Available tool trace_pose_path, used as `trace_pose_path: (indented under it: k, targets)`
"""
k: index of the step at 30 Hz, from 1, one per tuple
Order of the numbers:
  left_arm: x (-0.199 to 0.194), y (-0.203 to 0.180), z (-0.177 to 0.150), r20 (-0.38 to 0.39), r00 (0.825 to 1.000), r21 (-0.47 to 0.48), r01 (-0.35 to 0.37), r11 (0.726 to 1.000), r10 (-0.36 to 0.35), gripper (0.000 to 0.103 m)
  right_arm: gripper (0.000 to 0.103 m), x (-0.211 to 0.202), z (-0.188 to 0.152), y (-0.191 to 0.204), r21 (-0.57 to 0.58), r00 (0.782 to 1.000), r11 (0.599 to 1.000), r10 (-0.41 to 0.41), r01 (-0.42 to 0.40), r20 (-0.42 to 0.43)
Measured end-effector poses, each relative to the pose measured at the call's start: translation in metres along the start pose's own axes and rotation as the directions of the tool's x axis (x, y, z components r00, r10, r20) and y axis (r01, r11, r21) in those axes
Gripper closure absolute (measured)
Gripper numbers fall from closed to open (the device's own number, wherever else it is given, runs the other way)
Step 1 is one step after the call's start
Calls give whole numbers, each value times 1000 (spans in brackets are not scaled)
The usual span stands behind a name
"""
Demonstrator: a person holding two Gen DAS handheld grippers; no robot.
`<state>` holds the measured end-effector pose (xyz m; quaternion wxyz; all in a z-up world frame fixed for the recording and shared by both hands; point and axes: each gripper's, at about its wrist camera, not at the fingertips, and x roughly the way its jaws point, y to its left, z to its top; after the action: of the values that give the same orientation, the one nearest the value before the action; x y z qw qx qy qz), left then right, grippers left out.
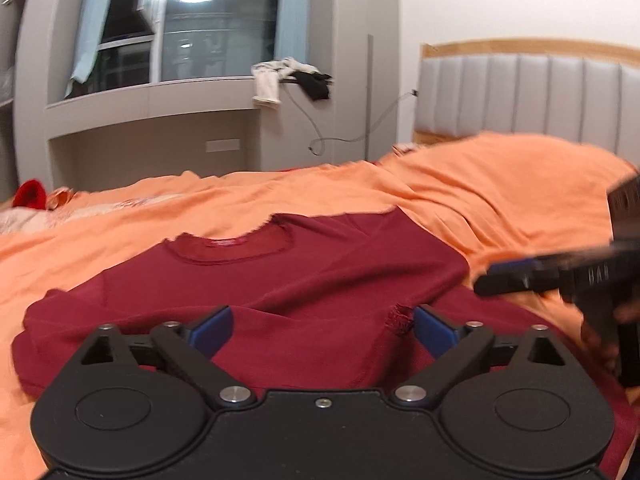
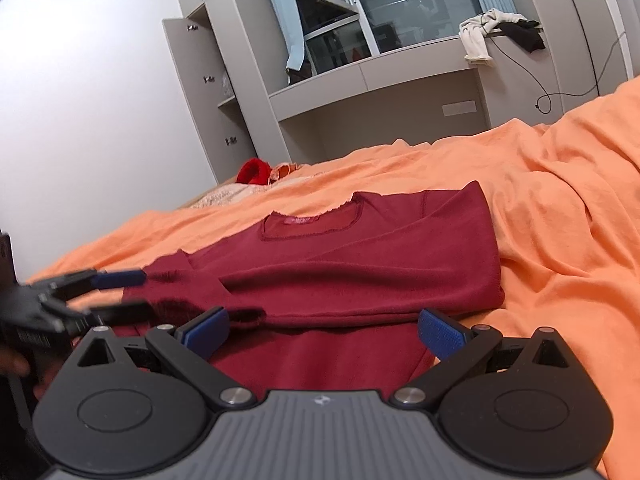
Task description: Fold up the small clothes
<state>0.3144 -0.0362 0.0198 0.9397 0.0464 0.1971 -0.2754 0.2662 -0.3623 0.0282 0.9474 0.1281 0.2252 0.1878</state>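
So the dark red top (image 1: 304,264) is lying flat on the bed's orange blanket (image 1: 500,184), neckline (image 1: 232,246) toward the far side, with both sleeves folded in across the body. Left tongs (image 1: 322,330) sit wide apart over the near hem, blue pads (image 1: 212,330) clear of the cloth with nothing between them. Right tongs (image 2: 324,332) are spread apart too, hovering over the near edge of the top and gripping nothing. From the right wrist view the left tongs come in blurry from the left, beside a sleeve. Far off, some white and black clothes (image 2: 492,32) hang off the grey window ledge (image 2: 400,64), and something red (image 2: 252,172) sits at the bed's far left edge.
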Motion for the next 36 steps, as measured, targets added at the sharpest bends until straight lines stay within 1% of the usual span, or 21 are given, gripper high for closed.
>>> trace_pose_path:
  k: [3, 5, 7, 8, 10, 11, 13, 16, 17, 19, 22, 23, 25, 26, 28, 29, 31, 32, 33, 34, 36]
  targets:
    - [-10, 18, 2, 17, 999, -50, -36, 998, 36, 2, 0, 3, -1, 3, -20, 1000, 1000, -8, 8, -14]
    - [-15, 27, 2, 19, 999, -72, -44, 996, 45, 1, 0, 5, -2, 3, -26, 1000, 1000, -10, 10, -22]
    - [-19, 31, 1, 14, 999, -70, -36, 997, 37, 1, 0, 6, -2, 3, -28, 1000, 1000, -13, 12, -25]
    - [-20, 32, 1, 17, 999, -57, -43, 997, 44, 1, 0, 6, -2, 4, -28, 1000, 1000, -14, 13, -24]
    - [-21, 36, 1, 14, 996, -41, -90, 995, 90, 1, 0, 6, -1, 5, -33, 1000, 999, -15, 14, -20]
    - [-22, 40, 0, 5, 993, -49, -117, 992, 117, 1, 0, 6, 0, 6, -39, 1000, 999, -15, 14, -18]
    - [-22, 52, 0, -20, 984, -95, -176, 980, 175, 1, 0, 6, 1, 9, -55, 1000, 998, -13, 12, -14]
    - [-24, 70, -1, -48, 970, -153, -242, 958, 238, 1, 0, 7, 0, 12, -72, 1000, 997, -5, 3, -22]
    - [-25, 76, -1, -55, 962, -166, -271, 948, 266, 1, 0, 8, 0, 13, -76, 1000, 997, -4, 2, -27]
    - [-29, 92, -2, -77, 941, -205, -337, 919, 328, 1, 0, 9, -1, 15, -87, 1000, 996, -6, 3, -30]
    - [-36, 121, -4, -108, 904, -288, -427, 857, 414, 1, 0, 8, 1, 15, -89, 1000, 996, 8, -10, -27]
    - [-40, 133, -5, -120, 893, -320, -449, 834, 435, 1, 0, 8, 2, 15, -87, 1000, 996, 18, -20, -25]
    - [-47, 154, -7, -133, 876, -386, -476, 790, 463, 1, 0, 10, 8, 15, -74, 999, 996, 45, -47, -24]
    - [-51, 163, -8, -133, 873, -413, -480, 774, 470, 1, 0, 13, 12, 16, -63, 998, 996, 63, -65, -26]
    - [-57, 179, -11, -139, 869, -461, -482, 745, 475, 3, 0, 23, 25, 19, -28, 994, 994, 107, -108, -32]
    - [-58, 185, -12, -145, 869, -472, -481, 738, 473, 4, 0, 30, 32, 21, -10, 991, 992, 129, -129, -38]
    - [-59, 198, -16, -166, 873, -492, -476, 728, 459, 11, 0, 52, 49, 29, 19, 982, 984, 178, -178, -60]
    - [-60, 203, -19, -172, 876, -504, -471, 724, 450, 12, 0, 64, 57, 35, 25, 978, 980, 198, -197, -67]
    - [-61, 208, -21, -176, 882, -519, -461, 720, 437, 16, 0, 77, 65, 42, 24, 973, 976, 217, -216, -73]
    - [-62, 213, -24, -178, 891, -541, -443, 715, 417, 20, 0, 90, 72, 50, 19, 969, 972, 234, -233, -82]
    - [-63, 216, -28, -176, 903, -568, -418, 709, 392, 25, 1, 118, 84, 68, 11, 957, 963, 270, -270, -107]
